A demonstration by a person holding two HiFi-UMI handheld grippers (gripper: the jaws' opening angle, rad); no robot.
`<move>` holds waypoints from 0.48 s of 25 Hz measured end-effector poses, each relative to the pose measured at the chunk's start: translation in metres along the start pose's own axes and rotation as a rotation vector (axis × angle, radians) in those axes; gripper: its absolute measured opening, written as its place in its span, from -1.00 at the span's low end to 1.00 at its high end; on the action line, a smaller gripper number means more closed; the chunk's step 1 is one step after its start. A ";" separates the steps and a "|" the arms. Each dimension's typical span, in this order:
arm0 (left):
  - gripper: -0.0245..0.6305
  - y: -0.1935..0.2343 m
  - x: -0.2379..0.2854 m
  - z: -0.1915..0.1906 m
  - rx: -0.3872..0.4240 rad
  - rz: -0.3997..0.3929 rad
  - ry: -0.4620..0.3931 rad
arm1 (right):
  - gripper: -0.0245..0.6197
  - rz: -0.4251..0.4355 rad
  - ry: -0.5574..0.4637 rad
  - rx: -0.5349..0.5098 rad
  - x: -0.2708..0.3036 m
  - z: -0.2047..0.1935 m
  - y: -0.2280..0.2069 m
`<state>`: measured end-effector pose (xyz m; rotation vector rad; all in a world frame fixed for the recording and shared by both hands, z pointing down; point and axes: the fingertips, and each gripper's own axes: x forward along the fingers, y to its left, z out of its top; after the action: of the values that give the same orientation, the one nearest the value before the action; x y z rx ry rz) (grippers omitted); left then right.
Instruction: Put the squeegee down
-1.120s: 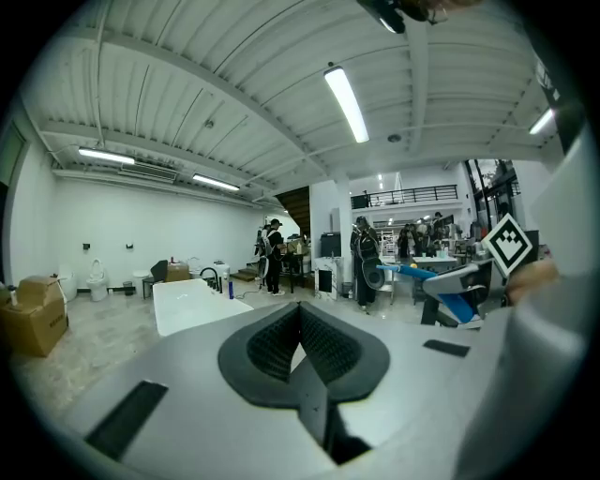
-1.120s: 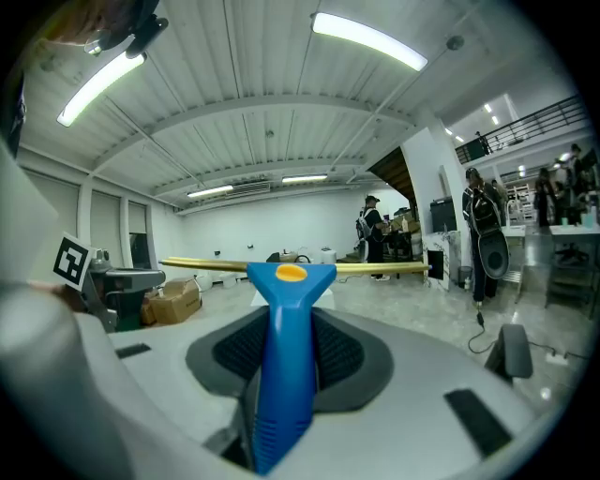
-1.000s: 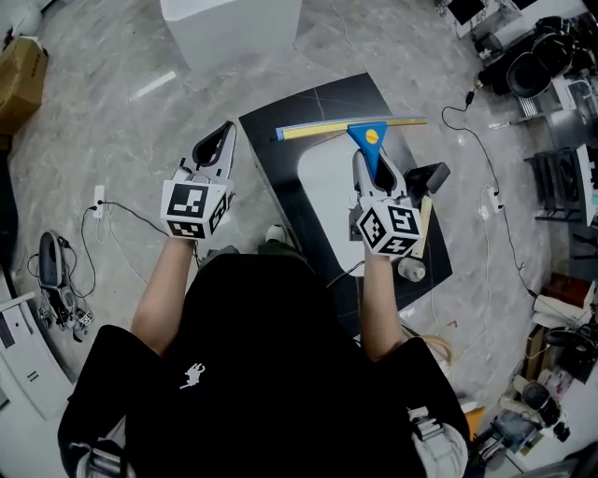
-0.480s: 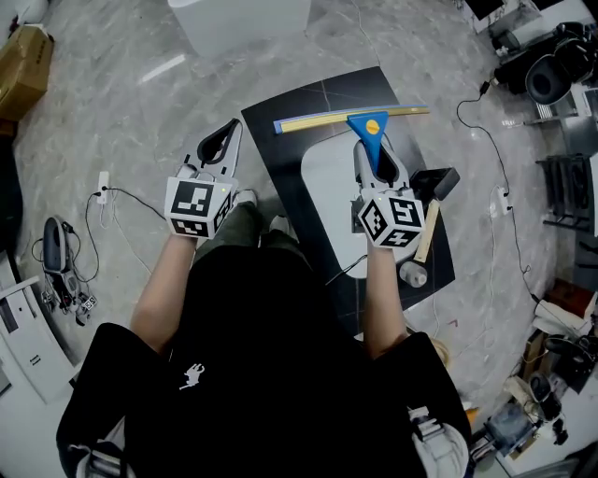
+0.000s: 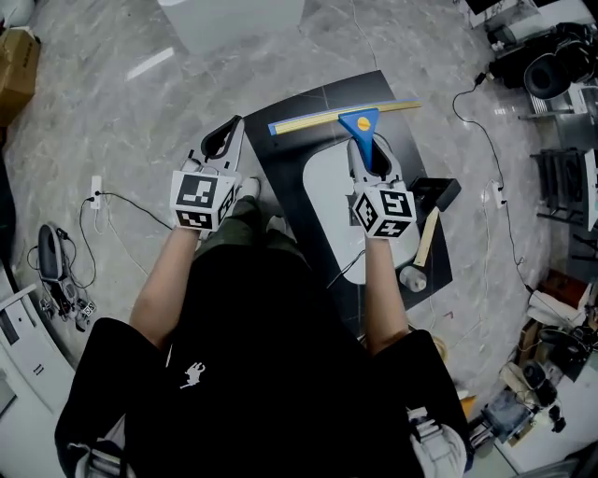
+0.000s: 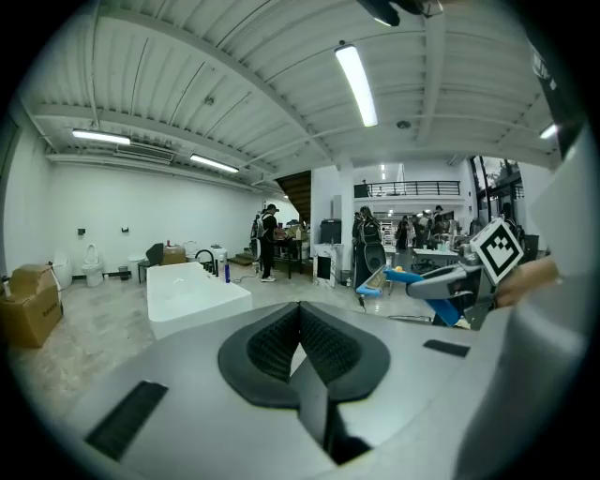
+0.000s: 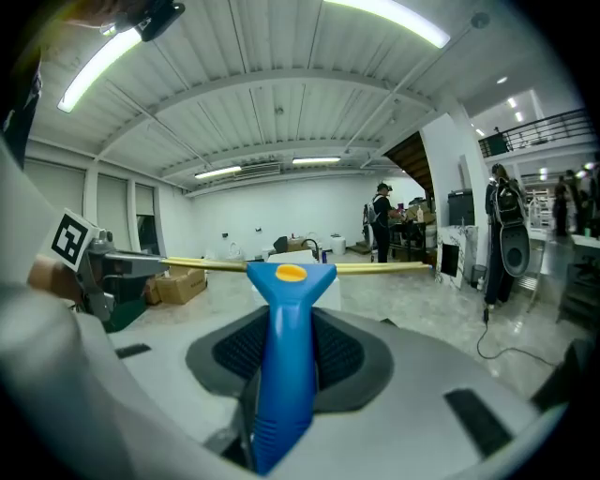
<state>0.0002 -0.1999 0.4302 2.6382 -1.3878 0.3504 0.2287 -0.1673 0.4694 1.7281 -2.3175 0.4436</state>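
Clamping the squeegee (image 5: pixel 361 122) by its blue handle, the right gripper (image 7: pixel 286 349) is holding it clear of the surface, jaws partly apart with the pads pressing the handle's sides. The yellow blade is running crosswise ahead of it. Seen from the head view, that blade is spanning the far end of the black panel (image 5: pixel 322 105), left tip just inside the left edge, right tip reaching past the right edge. Bare panel and a white oval patch (image 5: pixel 327 201) are lying open beneath. A hammer (image 5: pixel 434 193) is lying just right of the gripper, crowding the right edge. The left gripper (image 6: pixel 300 323) is hovering beside the panel's left edge, jaws together on nothing. A white tub (image 5: pixel 234 28) is standing beyond the far edge, with cables (image 5: pixel 486 159) trailing over the marble floor (image 5: pixel 121 121).
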 end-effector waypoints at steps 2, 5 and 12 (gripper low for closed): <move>-0.91 0.005 0.012 -0.006 -0.002 -0.006 0.016 | -0.52 0.004 0.020 -0.020 0.014 -0.007 -0.002; -0.91 0.011 0.027 -0.015 -0.006 -0.015 0.042 | -0.52 0.009 0.057 -0.054 0.032 -0.018 -0.004; -0.91 0.025 0.057 -0.031 -0.001 -0.042 0.091 | -0.52 0.003 0.122 -0.086 0.072 -0.042 -0.013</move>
<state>0.0064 -0.2520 0.4753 2.6114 -1.3034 0.4583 0.2201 -0.2193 0.5349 1.6115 -2.2211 0.4303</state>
